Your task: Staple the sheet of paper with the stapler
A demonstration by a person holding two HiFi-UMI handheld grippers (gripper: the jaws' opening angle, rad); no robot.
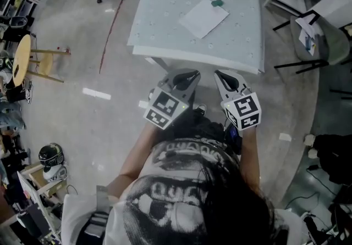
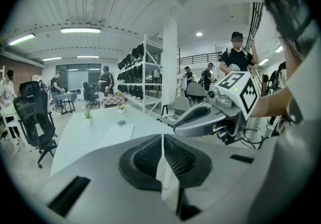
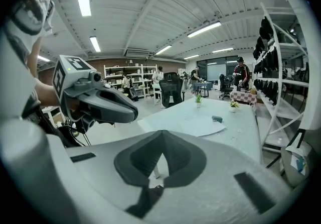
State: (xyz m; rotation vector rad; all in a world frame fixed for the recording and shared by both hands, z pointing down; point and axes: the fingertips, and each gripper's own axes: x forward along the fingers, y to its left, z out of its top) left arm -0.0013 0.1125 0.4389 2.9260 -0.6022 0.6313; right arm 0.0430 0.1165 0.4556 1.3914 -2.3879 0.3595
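White sheet of paper (image 1: 203, 17) lies flat on the desk (image 1: 165, 24), with the small dark stapler (image 1: 218, 3) at its far corner, and no staple is in as far as I can judge. My left tool (image 1: 187, 77) and right tool (image 1: 224, 79) are both clenched on nothing, side by side, short of the desk's near edge. So it's all to do: reach in, grab the stapler, press it onto the sheet.
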